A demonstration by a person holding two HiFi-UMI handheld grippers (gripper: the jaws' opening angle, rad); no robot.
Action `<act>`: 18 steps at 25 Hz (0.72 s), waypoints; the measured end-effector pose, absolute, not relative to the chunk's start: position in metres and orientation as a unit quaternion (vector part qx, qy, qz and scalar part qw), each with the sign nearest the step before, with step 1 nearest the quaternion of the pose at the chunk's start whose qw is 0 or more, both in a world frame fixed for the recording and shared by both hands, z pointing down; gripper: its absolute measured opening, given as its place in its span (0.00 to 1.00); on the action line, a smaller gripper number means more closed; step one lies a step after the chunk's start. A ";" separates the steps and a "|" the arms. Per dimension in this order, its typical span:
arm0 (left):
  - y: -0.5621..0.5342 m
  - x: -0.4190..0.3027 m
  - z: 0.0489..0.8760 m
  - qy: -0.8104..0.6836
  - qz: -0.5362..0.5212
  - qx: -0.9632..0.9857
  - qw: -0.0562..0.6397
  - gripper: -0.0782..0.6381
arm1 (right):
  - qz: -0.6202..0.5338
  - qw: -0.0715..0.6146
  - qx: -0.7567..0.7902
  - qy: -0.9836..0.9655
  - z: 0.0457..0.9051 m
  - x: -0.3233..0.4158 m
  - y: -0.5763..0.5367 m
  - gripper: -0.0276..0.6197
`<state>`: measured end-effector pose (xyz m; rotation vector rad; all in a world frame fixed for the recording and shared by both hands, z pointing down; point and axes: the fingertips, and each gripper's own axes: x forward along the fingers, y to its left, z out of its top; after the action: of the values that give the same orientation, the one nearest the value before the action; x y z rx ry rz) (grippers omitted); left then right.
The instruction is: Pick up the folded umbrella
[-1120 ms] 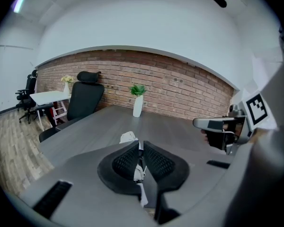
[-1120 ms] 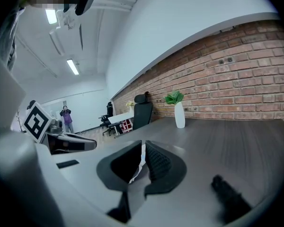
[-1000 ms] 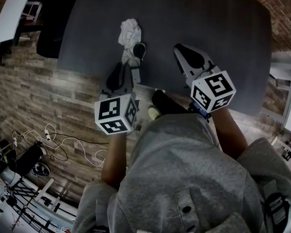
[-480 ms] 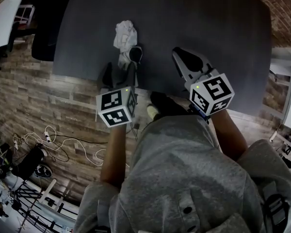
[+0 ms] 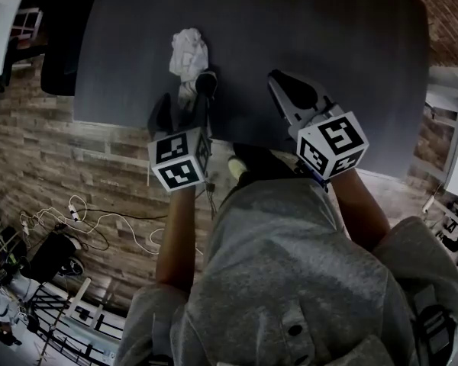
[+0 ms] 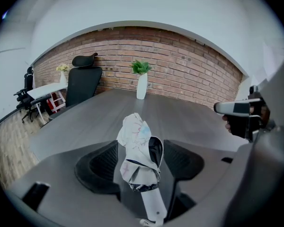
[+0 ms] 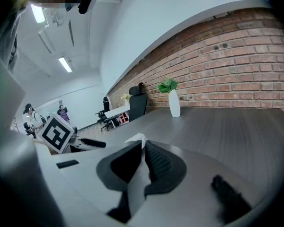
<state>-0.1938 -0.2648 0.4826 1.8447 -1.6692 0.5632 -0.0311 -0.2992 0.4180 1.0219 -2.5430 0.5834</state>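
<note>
Left claw (image 5: 185,101): jaws stand wide and have just been opening; the umbrella lies between them, and neither pad presses on it.
Umbrella (image 6: 139,162): folded, white with a faint pattern and a dark fold. It lies on the table in the gap of the left claw. Its crumpled cloth reaches out past the jaw tips, and its plain white end points back toward the claw's body.
Right claw (image 7: 143,149): jaws drawn together to a thin seam with nothing in them. It hangs over the table to the right of the left claw, apart from the umbrella. A white scrap of the cloth shows just past its tips, to their left.
Table (image 5: 328,36): dark grey, spread out ahead of both claws.
Cubes: the left cube (image 5: 179,170) sits behind the left jaws, beyond the table's near edge; the right cube (image 5: 332,145) sits behind the right jaws.
Vase (image 6: 141,85): white, with a green plant, far ahead of the left claw at the table's far side.
Chair (image 6: 83,82): black, far ahead and to the left of the left claw.
Wall (image 6: 189,65): brick, behind the vase.
</note>
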 end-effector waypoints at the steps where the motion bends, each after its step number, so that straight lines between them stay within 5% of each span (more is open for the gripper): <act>1: -0.266 -0.194 0.486 -0.625 0.215 0.691 0.293 0.51 | 0.207 0.170 0.360 -0.894 0.420 -0.030 -0.300 0.10; 18: -0.286 -0.188 0.539 -0.609 0.252 0.677 0.329 0.55 | 0.229 0.187 0.359 -0.885 0.446 -0.023 -0.319 0.10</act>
<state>-0.1878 -0.2856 0.5391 1.7713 -1.5929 0.6602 -0.0232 -0.3189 0.4460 1.0100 -2.4932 0.6452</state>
